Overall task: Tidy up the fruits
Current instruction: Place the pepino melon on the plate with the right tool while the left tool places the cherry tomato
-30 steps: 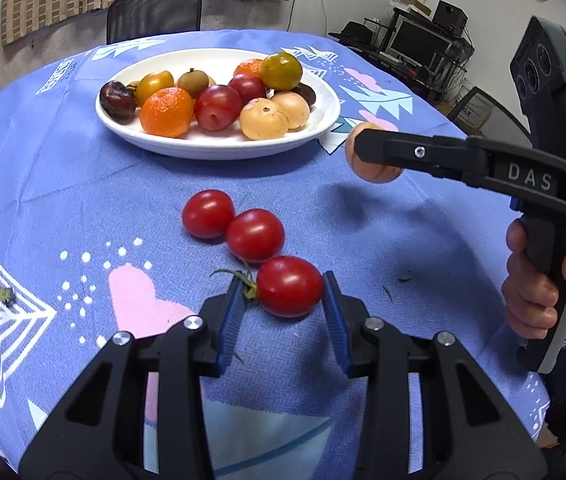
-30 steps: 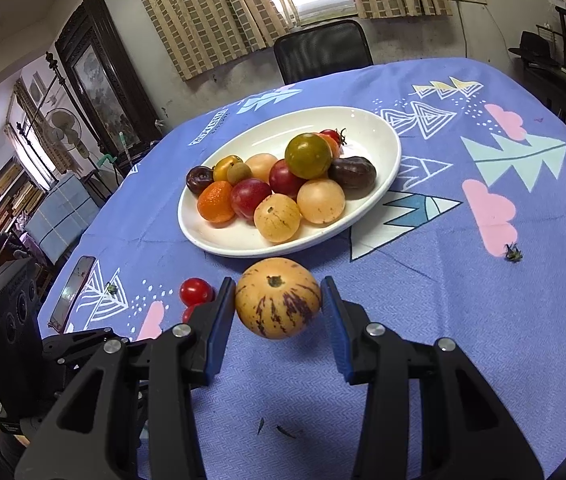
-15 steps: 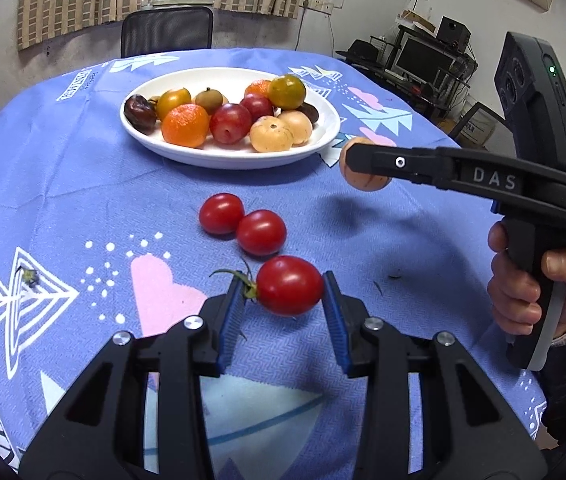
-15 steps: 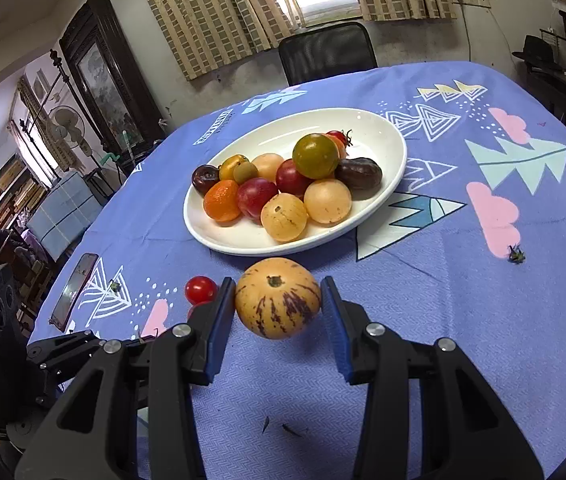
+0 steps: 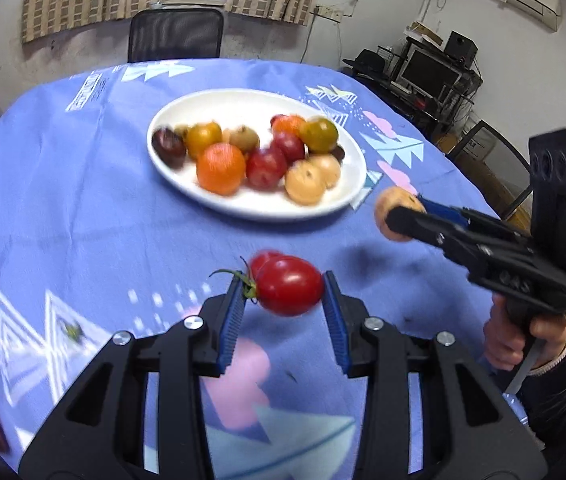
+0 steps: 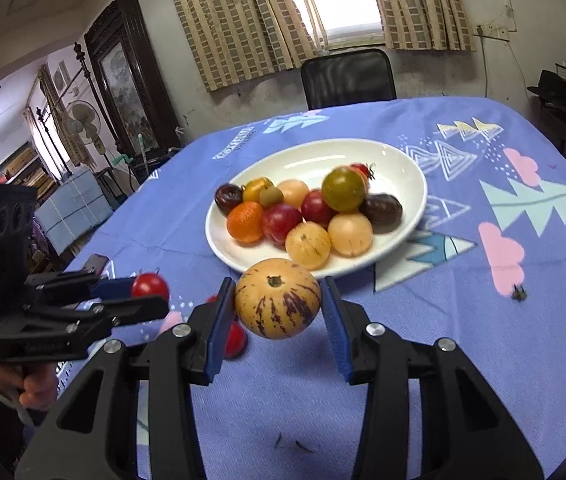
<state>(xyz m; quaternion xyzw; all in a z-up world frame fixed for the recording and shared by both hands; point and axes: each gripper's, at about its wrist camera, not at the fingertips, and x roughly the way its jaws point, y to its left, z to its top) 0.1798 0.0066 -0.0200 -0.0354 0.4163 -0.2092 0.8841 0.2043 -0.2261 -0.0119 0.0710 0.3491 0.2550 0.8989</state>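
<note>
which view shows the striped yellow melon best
The right wrist view: the striped melon sits centred in the right gripper, stem and purple streaks sharp. The left wrist view shows only part of it, behind that gripper's fingers.

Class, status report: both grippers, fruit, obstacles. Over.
Left hand-held gripper shut on tomato, airborne. Right shut on melon. Plate ahead, path clear.

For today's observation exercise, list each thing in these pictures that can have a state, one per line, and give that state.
Left gripper: shut on the red tomato.
Red tomato: held off the cloth, stem on.
Right gripper: shut on the striped yellow fruit.
Striped yellow fruit: held in the air, near the plate.
White plate: heaped with fruit at one side, far side bare.
Loose tomato: lying on the tablecloth.
</note>
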